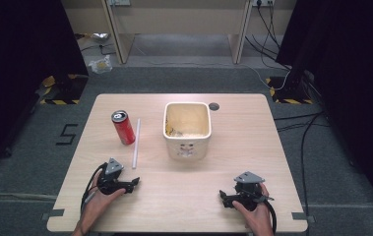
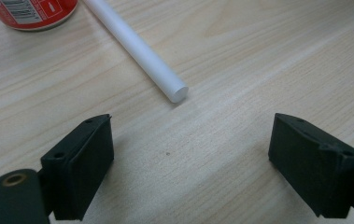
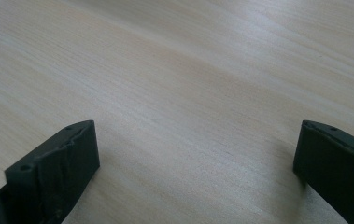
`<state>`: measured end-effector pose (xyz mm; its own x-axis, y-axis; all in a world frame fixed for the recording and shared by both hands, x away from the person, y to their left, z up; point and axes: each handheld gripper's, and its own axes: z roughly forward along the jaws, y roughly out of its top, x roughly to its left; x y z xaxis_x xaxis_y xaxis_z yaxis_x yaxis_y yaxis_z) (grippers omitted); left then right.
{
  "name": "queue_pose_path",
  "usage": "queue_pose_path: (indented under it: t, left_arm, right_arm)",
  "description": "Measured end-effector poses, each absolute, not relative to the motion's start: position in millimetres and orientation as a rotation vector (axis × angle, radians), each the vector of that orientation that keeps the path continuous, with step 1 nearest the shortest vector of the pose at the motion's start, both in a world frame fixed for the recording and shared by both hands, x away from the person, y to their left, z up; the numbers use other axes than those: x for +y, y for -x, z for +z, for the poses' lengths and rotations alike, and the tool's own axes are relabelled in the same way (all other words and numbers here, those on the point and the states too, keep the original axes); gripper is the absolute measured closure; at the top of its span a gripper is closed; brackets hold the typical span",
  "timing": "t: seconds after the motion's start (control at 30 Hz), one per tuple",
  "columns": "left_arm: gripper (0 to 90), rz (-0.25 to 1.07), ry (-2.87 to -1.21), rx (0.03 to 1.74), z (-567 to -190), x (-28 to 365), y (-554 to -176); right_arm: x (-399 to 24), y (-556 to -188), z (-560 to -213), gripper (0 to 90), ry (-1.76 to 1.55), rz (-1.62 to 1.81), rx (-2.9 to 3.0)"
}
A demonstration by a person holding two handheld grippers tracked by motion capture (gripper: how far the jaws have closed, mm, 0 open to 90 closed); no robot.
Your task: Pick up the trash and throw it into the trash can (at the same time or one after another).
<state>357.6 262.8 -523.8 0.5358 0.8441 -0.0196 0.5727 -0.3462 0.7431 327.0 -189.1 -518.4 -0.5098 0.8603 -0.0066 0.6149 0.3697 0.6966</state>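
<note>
**White tube sits right ahead of the left gripper, lengthwise**

So the thing to watch here is the white tube point(image 1: 136, 143) lying flat on the worktop point(image 1: 184, 196). Using the tube as the landmark: the left gripper point(image 1: 134, 183) sits just off its near end, jaws spread wide with nothing between them. In the left gripper view the tube's cut end point(image 2: 178, 93) is a bit ahead of the jaws, roughly centred in the gap. Its long axis runs away from the gripper, toward the far edge.

The red can point(image 1: 123, 127) stands just beside the tube's far half, on its left. The cream bin point(image 1: 186, 129) is on the tube's other side.

The right gripper point(image 1: 223, 197) is well apart from the tube, also wide and empty. My guess: the left one takes it, and needs to come at it across the axis, not end-on.
</note>
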Motion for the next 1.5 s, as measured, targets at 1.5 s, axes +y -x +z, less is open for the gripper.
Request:
queue_pose_path:
  t: [1.5]
  left_arm:
    - [15.5,0.569,-1.927,1.222,-493,285,-388]
  right_arm:
    - [-189,-327,-518,0.4,-1.286,0.914,2.267]
